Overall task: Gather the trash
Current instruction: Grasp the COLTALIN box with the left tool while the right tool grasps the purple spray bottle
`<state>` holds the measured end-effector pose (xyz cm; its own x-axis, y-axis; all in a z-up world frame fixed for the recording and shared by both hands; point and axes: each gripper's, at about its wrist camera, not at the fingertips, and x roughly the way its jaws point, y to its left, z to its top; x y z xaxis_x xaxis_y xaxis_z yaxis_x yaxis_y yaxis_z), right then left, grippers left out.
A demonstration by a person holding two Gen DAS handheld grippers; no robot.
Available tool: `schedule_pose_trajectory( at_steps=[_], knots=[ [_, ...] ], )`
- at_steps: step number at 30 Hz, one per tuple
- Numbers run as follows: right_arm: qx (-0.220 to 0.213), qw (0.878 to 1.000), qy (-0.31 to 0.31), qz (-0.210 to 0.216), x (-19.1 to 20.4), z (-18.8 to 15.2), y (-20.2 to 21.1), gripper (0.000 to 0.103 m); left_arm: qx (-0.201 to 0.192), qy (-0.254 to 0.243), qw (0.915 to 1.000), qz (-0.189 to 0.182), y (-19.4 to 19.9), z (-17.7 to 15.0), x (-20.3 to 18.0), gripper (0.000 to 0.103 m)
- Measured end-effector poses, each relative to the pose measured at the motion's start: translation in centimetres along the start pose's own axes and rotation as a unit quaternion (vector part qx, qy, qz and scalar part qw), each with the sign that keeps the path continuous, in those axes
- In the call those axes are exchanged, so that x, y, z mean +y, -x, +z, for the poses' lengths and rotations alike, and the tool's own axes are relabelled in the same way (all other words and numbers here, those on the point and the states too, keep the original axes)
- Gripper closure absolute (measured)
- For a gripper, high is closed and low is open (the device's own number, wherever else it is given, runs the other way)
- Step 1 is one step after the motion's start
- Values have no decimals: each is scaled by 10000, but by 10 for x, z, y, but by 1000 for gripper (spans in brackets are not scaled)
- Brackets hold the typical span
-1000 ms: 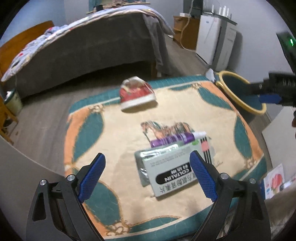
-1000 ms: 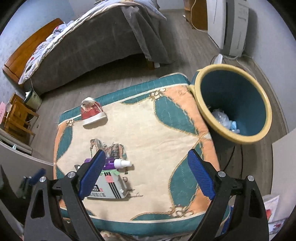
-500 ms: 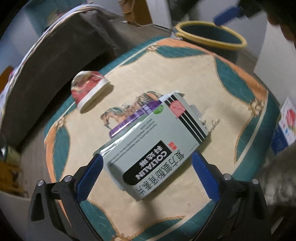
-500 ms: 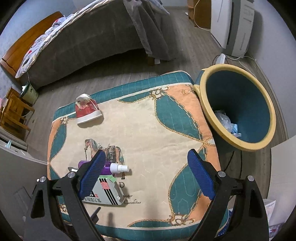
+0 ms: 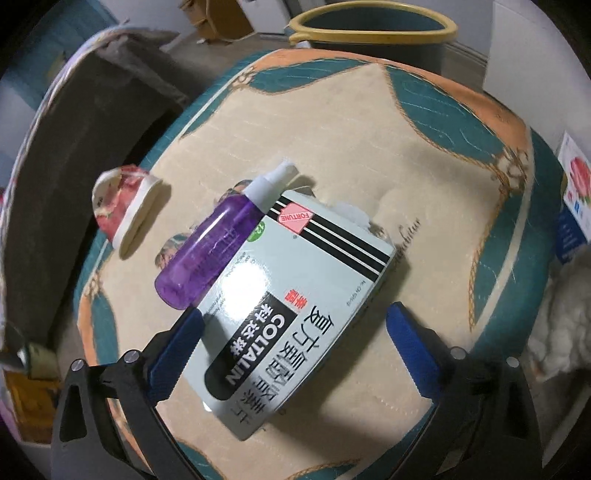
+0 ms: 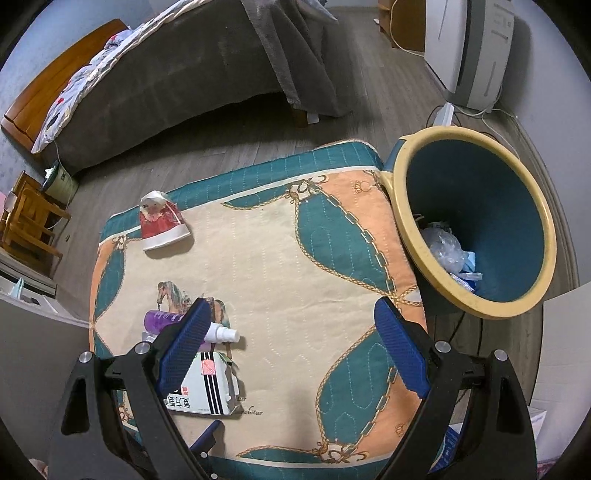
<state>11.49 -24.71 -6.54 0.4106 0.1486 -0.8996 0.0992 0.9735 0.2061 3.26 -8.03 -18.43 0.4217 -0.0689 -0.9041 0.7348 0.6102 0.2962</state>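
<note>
A grey COLTALIN medicine box (image 5: 295, 306) lies on the patterned rug (image 5: 424, 155), with a purple spray bottle (image 5: 218, 229) beside its left edge. My left gripper (image 5: 295, 354) is open and low over the rug, its blue fingers on either side of the box's near end. A crushed red paper cup (image 5: 122, 206) lies further left. In the right wrist view my right gripper (image 6: 291, 350) is open and empty, high above the rug, with the box (image 6: 201, 391), bottle (image 6: 162, 319) and cup (image 6: 160, 221) below. The teal bin (image 6: 480, 206) holds some trash.
The bin with a yellow rim (image 5: 373, 33) stands past the rug's far edge. A bed (image 6: 177, 74) with a grey cover stands behind. A white appliance (image 6: 469, 48) is at the back right, wooden furniture (image 6: 29, 221) at left. A white fluffy thing (image 5: 554, 332) lies right of the rug.
My left gripper has dropped closer and moved forward, so the box now lies between its fingers. My right gripper has shifted slightly; the left gripper's tip now shows below the box in its view.
</note>
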Motion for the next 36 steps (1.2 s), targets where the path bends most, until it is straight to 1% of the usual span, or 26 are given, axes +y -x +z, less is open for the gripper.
schedule_pose_trajectory(
  at_steps=[2, 5, 8, 11, 13, 15, 17, 19, 21, 24, 27, 29, 30, 31, 33, 34, 36],
  knots=[
    [4, 10000, 27, 10, 0, 0, 0, 15, 75, 284, 9995, -87, 0, 4, 8, 5],
    [30, 9999, 98, 27, 3, -1, -1, 15, 85, 420, 9991, -64, 0, 6, 17, 5],
    [67, 9999, 71, 24, 3, -2, -3, 15, 55, 438, 9990, -119, -3, 8, 22, 5],
    [98, 9999, 36, 81, 3, -2, -4, 15, 87, 352, 9991, -213, -9, 12, 24, 5],
    [94, 9999, 95, 67, 5, -3, -4, 15, 221, 392, 9985, -320, -14, 12, 23, 5],
    [96, 9998, 137, 48, 6, -3, -5, 15, 302, 627, 9963, -495, -17, 12, 29, 5],
    [107, 9999, 122, 40, 5, -2, -6, 15, 376, 742, 9945, -638, -18, 13, 33, 5],
    [120, 9999, 97, 37, 5, -1, -8, 15, 377, 812, 9927, -804, -16, 13, 36, 10],
    [144, 9998, 133, 15, 6, -2, -10, 15, 301, 833, 9911, -991, -9, 15, 39, 17],
    [165, 9996, 213, 6, 9, -2, -13, 15, 140, 909, 9890, -1157, 4, 18, 47, 20],
    [129, 9991, 392, -5, 16, -2, -17, 15, -84, 960, 9904, -994, 26, 19, 61, 21],
    [112, 9983, 571, -27, 22, -2, -20, 15, -193, 1144, 9897, -838, 41, 15, 78, 21],
    [105, 9975, 702, -29, 26, -2, -23, 15, -233, 1315, 9884, -718, 48, 12, 91, 21],
    [111, 9965, 826, -21, 31, -3, -26, 15, -251, 1453, 9870, -637, 52, 9, 100, 21],
    [190, 9943, 1051, 12, 43, -7, -34, 15, -309, 1862, 9807, -505, 60, -1, 122, 21],
    [229, 9933, 1134, 53, 49, -9, -38, 15, -317, 2048, 9775, -384, 63, -6, 134, 21],
    [291, 9902, 1360, 74, 63, -14, -46, 16, -311, 2283, 9729, -216, 64, -12, 148, 21]
  ],
)
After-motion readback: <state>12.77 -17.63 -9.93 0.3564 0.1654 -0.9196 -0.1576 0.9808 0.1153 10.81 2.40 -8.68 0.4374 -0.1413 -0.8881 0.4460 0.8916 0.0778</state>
